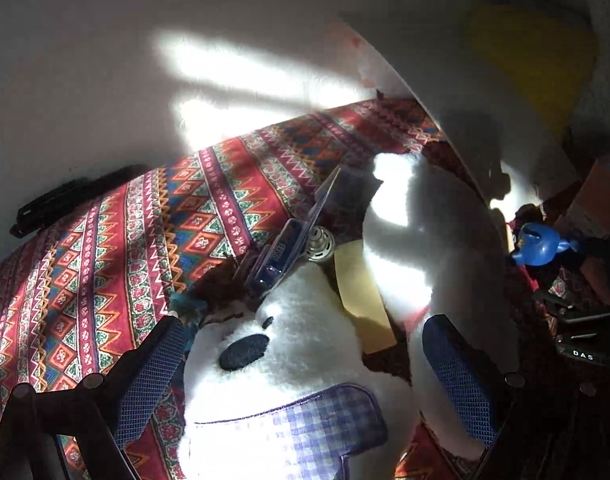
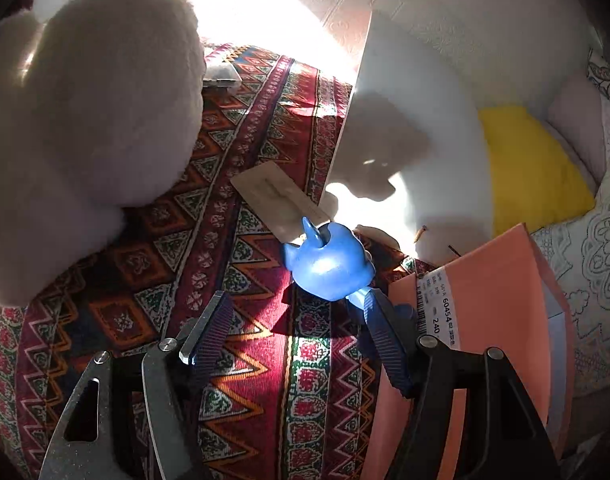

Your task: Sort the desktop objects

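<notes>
The left gripper [image 1: 305, 364] is spread wide around a white plush bear [image 1: 297, 344] that lies on the patterned tablecloth [image 1: 105, 248]; whether its pads [image 1: 153, 372] touch the plush, I cannot tell. Behind the bear there are a clear plastic case [image 1: 281, 248] and a tan card [image 1: 361, 300]. The right gripper [image 2: 297, 328] is also spread, holding nothing. A blue whale-shaped toy [image 2: 329, 264] sits just in front of it, beside an orange folder [image 2: 497, 304].

A home: patterned tablecloth [image 1: 105, 248], plush toy [image 1: 297, 360], yellow cushion [image 2: 537, 168], lace cover [image 2: 601, 248].
</notes>
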The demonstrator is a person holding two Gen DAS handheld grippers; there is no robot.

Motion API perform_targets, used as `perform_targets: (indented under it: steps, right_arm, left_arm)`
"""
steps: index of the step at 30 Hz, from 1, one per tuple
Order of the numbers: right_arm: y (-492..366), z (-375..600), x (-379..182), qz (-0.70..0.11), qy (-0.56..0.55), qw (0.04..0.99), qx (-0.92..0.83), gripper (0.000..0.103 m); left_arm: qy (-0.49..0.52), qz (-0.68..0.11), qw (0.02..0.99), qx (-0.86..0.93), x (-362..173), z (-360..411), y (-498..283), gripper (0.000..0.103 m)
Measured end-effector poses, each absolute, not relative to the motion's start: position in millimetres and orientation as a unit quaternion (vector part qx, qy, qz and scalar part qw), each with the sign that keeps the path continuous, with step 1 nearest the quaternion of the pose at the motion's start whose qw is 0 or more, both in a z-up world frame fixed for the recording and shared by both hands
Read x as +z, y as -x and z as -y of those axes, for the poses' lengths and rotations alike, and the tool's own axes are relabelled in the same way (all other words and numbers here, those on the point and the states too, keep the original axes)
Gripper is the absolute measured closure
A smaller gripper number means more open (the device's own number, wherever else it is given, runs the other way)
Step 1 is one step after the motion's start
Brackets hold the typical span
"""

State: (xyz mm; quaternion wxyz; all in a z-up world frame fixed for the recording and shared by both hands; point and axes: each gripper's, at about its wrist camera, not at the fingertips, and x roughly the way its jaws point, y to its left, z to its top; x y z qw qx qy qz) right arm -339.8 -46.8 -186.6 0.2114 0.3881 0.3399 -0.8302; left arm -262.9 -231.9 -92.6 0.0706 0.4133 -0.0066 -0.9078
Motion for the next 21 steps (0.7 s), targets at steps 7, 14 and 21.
perform_targets:
  steps: [7, 14, 21]
  right_arm:
    - [387, 55, -213, -0.357, -0.388, 0.197, -0.827, 0.028]
    - [400, 60, -217, -0.365, -0.367, 0.222, -0.826, 0.043]
    - [385, 65, -196, -0.314, -0.376, 0.260, -0.832, 0.049]
  left_arm:
    - [-0.463, -0.005, 0.049, -0.885, -136, 271, 328, 0.069]
    - [-0.444, -0.013, 0.019, -0.896, -140, 269, 342, 0.082]
    - [-0.442, -0.011, 0.062, -0.895, -137, 262, 324, 0.087]
